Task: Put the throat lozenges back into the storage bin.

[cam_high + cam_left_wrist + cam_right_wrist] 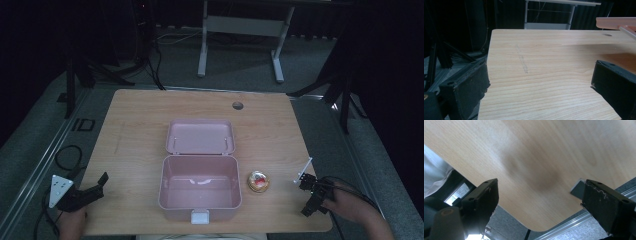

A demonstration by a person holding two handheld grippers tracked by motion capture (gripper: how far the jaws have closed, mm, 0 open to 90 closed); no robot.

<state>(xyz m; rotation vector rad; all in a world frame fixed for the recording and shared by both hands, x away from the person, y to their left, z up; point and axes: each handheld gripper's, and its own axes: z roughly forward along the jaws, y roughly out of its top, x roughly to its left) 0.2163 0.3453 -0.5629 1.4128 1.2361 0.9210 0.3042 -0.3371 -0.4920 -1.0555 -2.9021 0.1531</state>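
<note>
You are holding the right gripper (311, 194) jaws apart and empty, over the table's (140, 125) near corner. The small round container (258, 181) is sitting ahead-left of it, beside the open pink box (200, 186). Left gripper (85, 194) is likewise gaping, idle. Probably approach low, straddling the container squarely.

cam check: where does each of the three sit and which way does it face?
High view: above the near edge, looking forward and down on the table and open pink box; both hands with the left gripper and right gripper.
Left gripper view: low at the near left corner, facing across the tabletop; own open jaws.
Right gripper view: tilted down at a table corner; own open jaws.
Shared: all show the tabletop.
</note>
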